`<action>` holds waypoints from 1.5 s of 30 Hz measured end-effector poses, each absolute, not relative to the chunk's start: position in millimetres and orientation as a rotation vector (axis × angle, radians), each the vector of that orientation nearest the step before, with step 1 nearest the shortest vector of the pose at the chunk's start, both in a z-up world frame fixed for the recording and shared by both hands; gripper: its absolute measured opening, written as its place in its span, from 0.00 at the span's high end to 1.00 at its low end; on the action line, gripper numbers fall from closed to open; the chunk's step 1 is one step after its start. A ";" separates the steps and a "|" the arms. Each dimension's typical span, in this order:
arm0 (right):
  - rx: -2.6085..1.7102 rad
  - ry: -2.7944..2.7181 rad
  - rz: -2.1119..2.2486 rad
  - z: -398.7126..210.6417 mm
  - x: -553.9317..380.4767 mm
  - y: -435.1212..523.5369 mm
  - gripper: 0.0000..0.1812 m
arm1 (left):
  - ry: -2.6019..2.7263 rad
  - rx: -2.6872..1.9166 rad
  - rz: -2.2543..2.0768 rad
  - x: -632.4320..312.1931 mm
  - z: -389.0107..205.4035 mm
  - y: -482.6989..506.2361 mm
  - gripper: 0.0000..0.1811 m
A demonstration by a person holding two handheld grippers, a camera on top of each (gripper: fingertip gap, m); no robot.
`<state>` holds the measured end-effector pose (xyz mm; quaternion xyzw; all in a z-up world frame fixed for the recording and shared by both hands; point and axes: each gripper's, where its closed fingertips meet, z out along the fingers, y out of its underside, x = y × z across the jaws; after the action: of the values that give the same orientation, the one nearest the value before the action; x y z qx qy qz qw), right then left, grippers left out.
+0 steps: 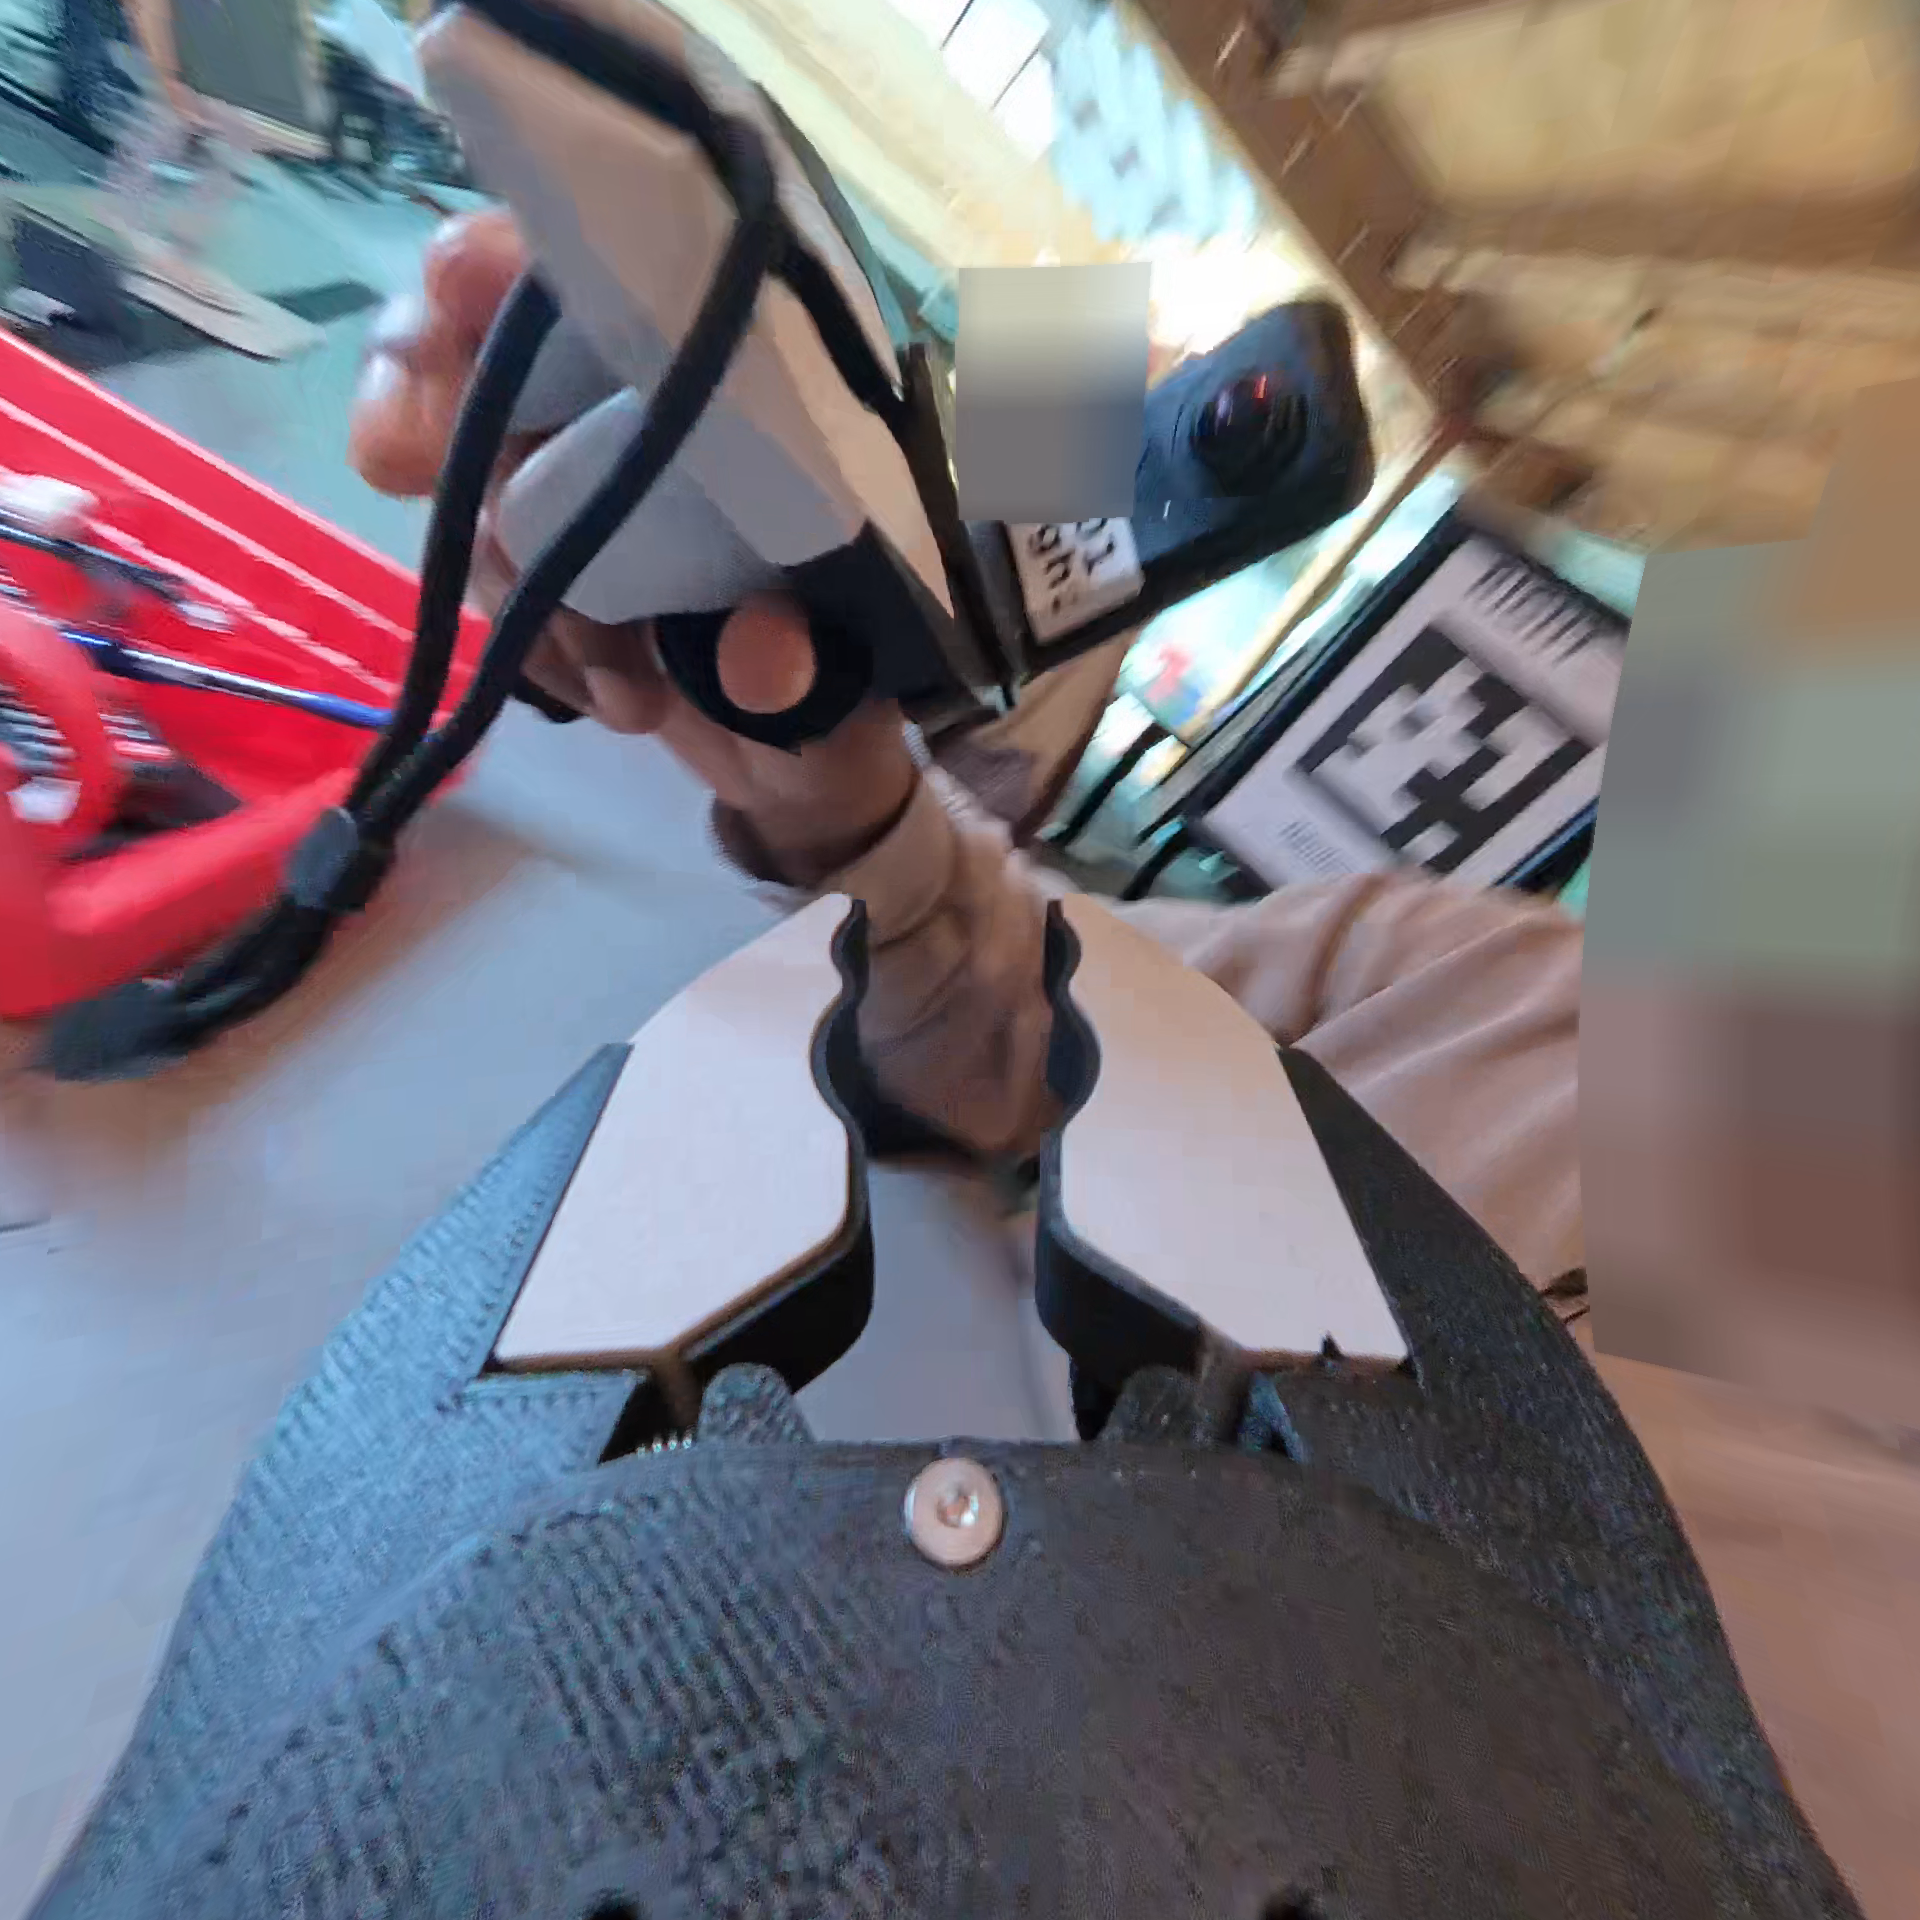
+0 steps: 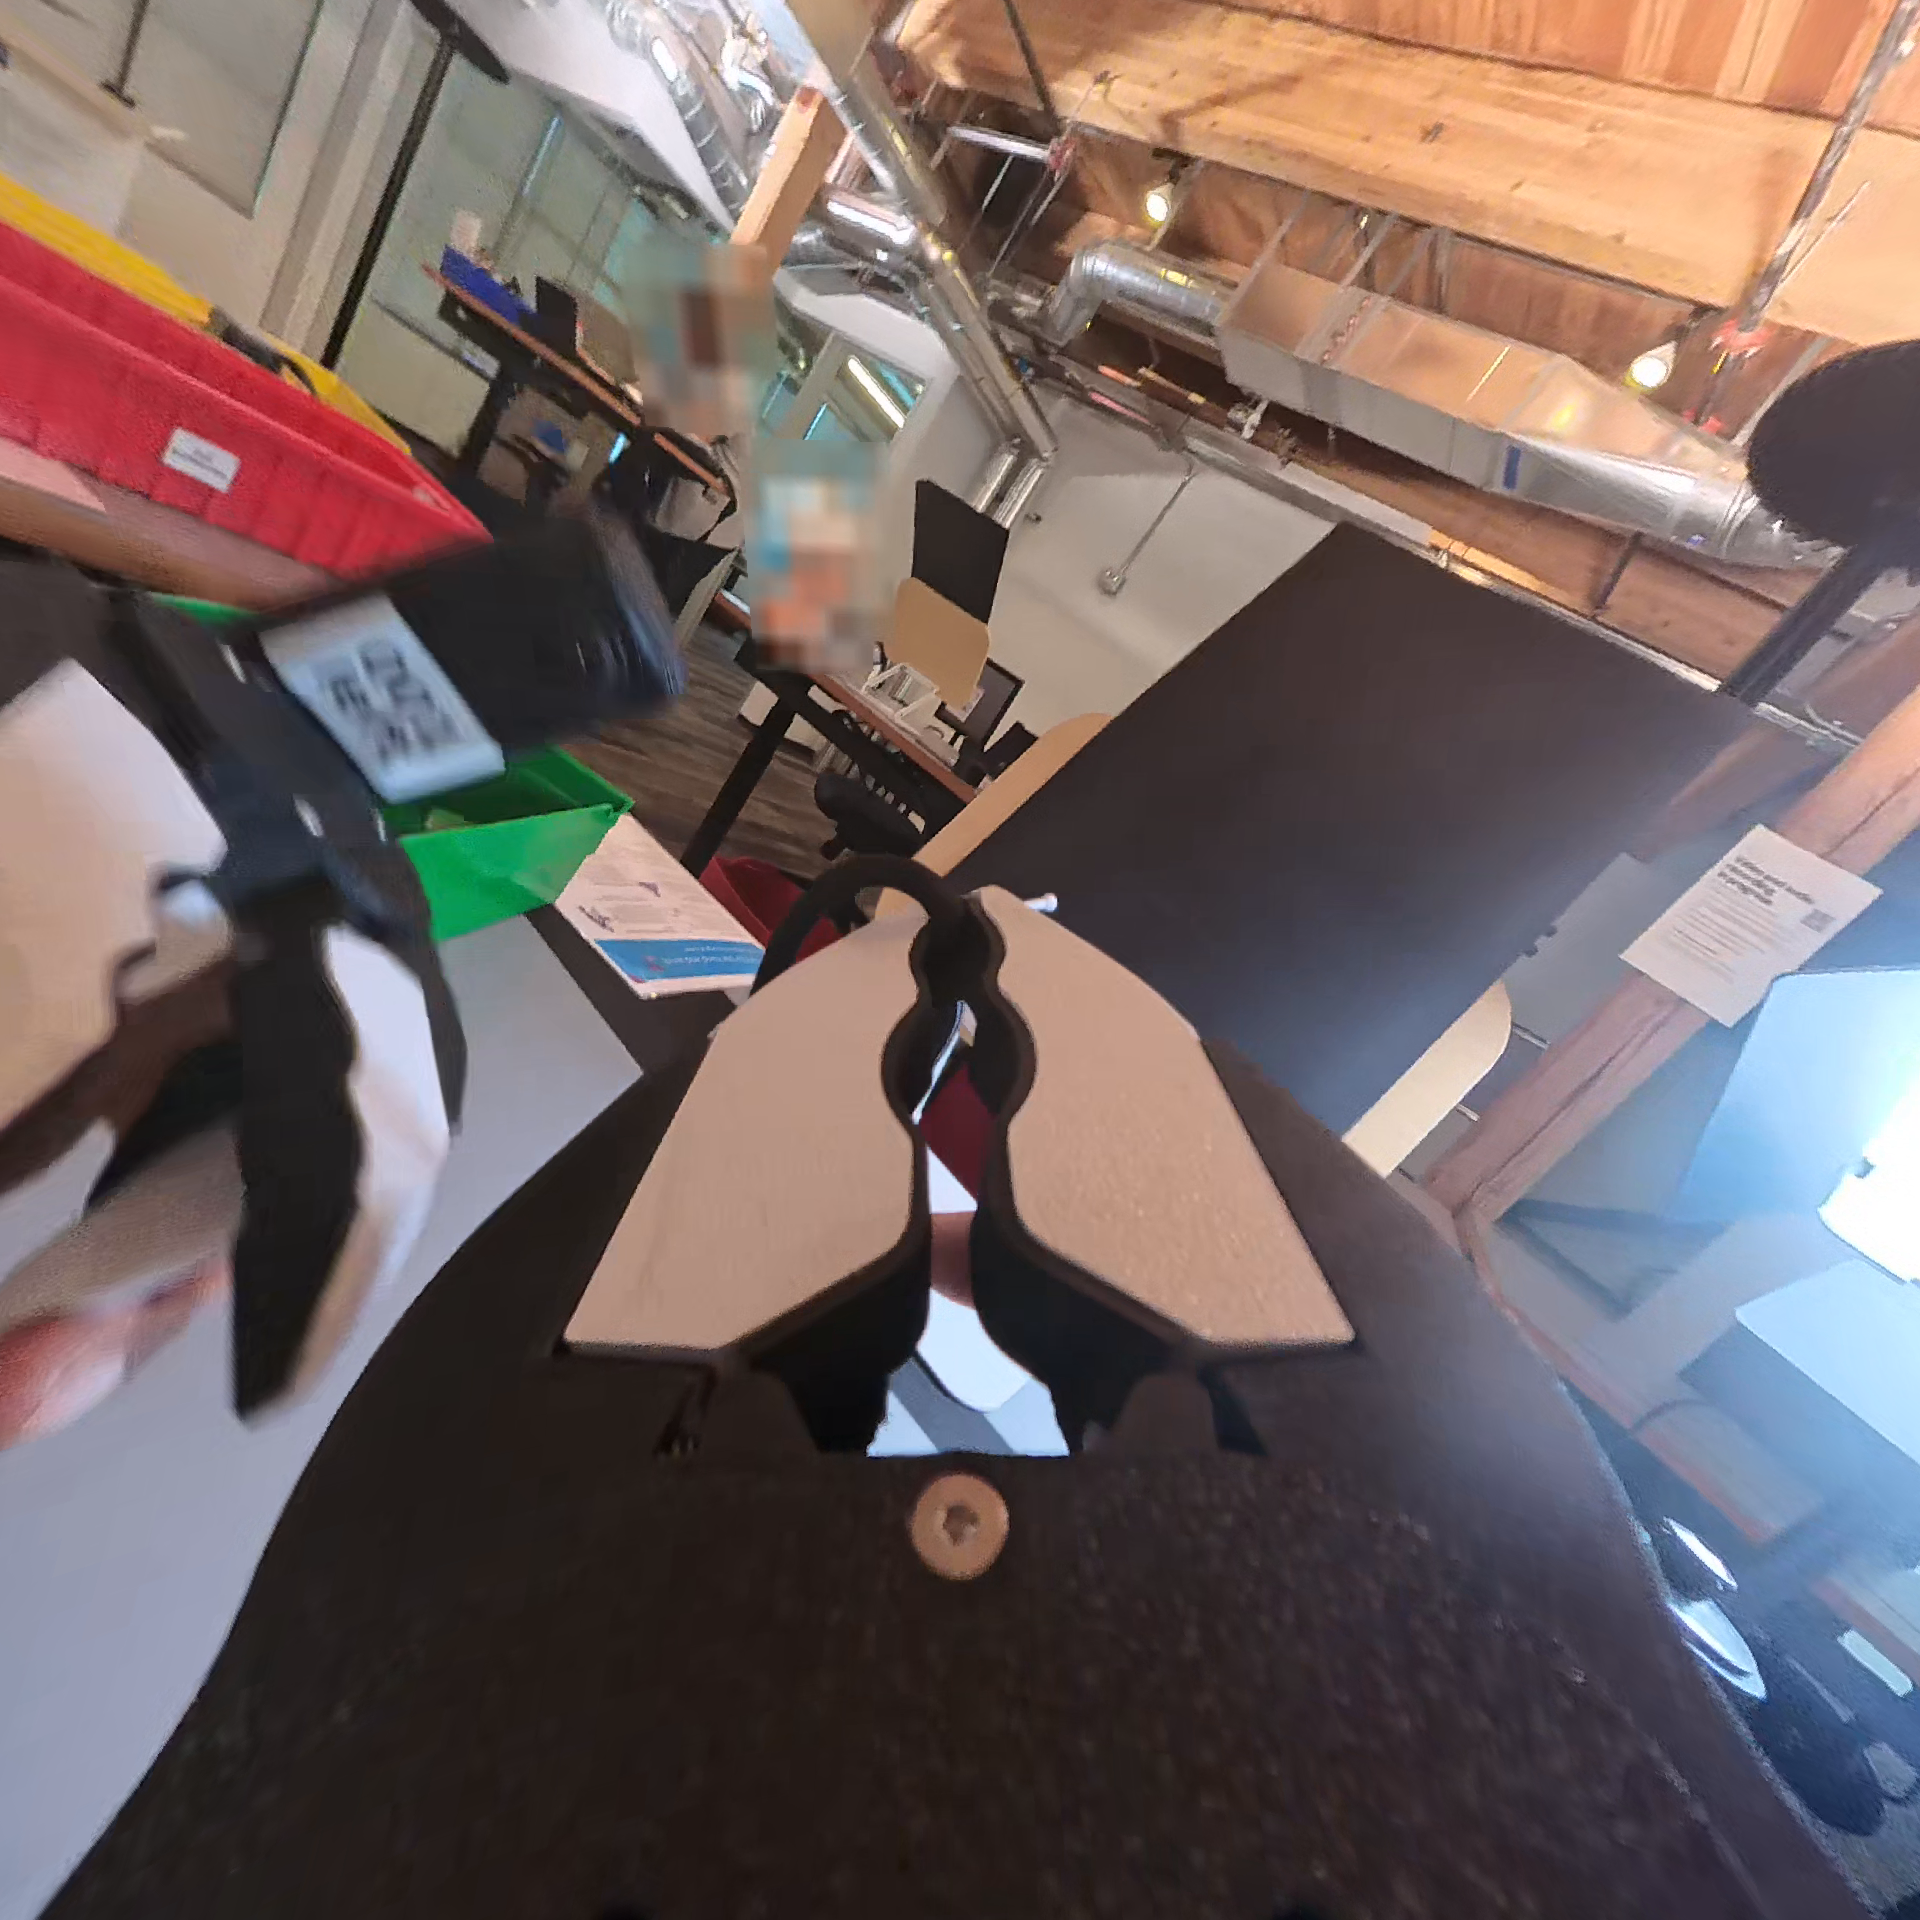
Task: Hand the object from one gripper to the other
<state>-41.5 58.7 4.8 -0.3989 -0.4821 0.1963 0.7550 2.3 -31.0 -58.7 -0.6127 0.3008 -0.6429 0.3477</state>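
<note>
Over the grey bench [image 1: 260, 1195], beside a red bin [image 1: 208, 582], the left claw [image 1: 951, 935] stands spread. The right claw [image 2: 951, 914] is pressed together, pinching a looped black cord [image 1: 442, 540] whose toggle [image 1: 327, 862] dangles near the bin.

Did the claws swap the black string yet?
Not yet. Done: the right claw is shut on the black string, which dangles from it. In hand: the two claws are close together. Left to do: the left claw is open and empty, so it must pinch the string, then the right one lets go.
</note>
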 end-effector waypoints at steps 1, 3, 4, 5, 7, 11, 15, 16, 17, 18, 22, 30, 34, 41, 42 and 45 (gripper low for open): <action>-0.850 -1.038 0.435 7.5 -41.7 55.3 0.99 | 0.678 -1.548 -1.802 6.0 -54.8 -27.4 0.79; -0.807 -1.018 0.451 13.6 -42.1 46.5 0.99 | 0.437 -1.424 -1.979 2.6 -46.1 -11.3 0.75; -0.771 -1.016 0.466 17.1 -42.4 39.5 0.99 | 0.329 -1.365 -2.014 -3.3 -43.1 -2.4 0.75; -0.741 -1.010 0.476 20.7 -42.0 33.7 0.99 | 0.252 -1.316 -2.023 -9.7 -40.6 4.2 0.75; -0.682 -1.017 0.496 25.6 -42.0 22.1 0.99 | 0.179 -1.236 -2.012 -22.1 -32.8 10.4 0.74; -0.586 -1.071 0.592 25.7 -44.7 0.0 0.99 | 0.132 -1.153 -1.930 -45.0 -17.3 15.9 0.75; -0.569 -1.199 0.675 10.1 -54.4 -14.5 0.99 | 0.082 -1.112 -1.831 -68.1 -10.1 23.4 0.86; -0.572 -1.225 0.661 6.0 -56.3 -14.4 0.99 | 0.083 -1.108 -1.782 -74.2 -9.2 25.0 0.90; -0.581 -1.248 0.640 1.9 -57.8 -12.8 0.99 | 0.098 -1.109 -1.737 -79.0 -8.2 25.6 0.94; -0.602 -1.276 0.611 -3.0 -59.3 -9.3 0.99 | 0.125 -1.134 -1.694 -81.3 -8.1 26.4 0.98; -0.798 -1.524 0.530 -42.1 -59.8 9.4 0.85 | 0.285 -1.266 -1.398 -91.6 -9.7 30.3 0.98; -0.939 -1.578 0.841 -37.9 -38.3 3.9 0.79 | 0.881 -1.622 -0.696 -78.8 -60.1 23.6 0.99; -0.962 -1.523 0.951 -32.1 -42.9 1.7 0.80 | 1.075 -1.666 -0.663 -48.7 -83.3 6.8 1.00; -0.929 -1.654 0.936 -56.4 -54.4 -12.7 0.96 | 1.187 -1.716 -0.651 -31.3 -107.6 -0.4 1.00; -0.926 -1.650 0.916 -55.0 -53.9 -10.9 0.96 | 1.177 -1.709 -0.663 -32.2 -106.0 0.0 1.00; -0.910 -1.552 0.896 -38.6 -50.3 -1.7 0.96 | 1.079 -1.590 -0.715 -38.9 -80.1 2.5 0.98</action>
<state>-50.3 -1.7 -38.6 -0.3823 -0.6518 0.3763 0.5361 -38.9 2.5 -80.1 -0.6630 0.4498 -0.2982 0.5188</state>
